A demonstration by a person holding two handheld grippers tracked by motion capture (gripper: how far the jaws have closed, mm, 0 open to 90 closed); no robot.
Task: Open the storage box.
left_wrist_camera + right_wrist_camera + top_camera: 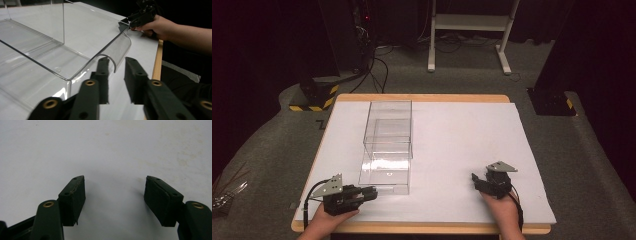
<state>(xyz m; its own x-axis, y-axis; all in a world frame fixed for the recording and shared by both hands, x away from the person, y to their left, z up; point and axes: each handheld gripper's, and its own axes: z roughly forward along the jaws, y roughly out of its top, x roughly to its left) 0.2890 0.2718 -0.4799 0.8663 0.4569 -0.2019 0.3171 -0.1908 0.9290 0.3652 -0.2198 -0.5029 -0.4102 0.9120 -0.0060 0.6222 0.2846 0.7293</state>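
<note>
Wooden-edged table (422, 98) under a white sheet (462, 145), on grey carpet in a dark room with a white stand (469, 22) behind. Clear plastic box (388, 145) stood left of centre. Left gripper (371, 192), jaws slightly parted and empty, lay beside the box's near corner; right gripper (476, 178), jaws wide and empty, rested well apart.

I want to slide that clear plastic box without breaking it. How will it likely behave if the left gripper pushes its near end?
The clear plastic box looks stiff and thin-walled, so probably light and likely to slide easily on the smooth white sheet. Its glossy walls may slip between the left gripper fingers. The tall far section could tip if pushed high.
</note>
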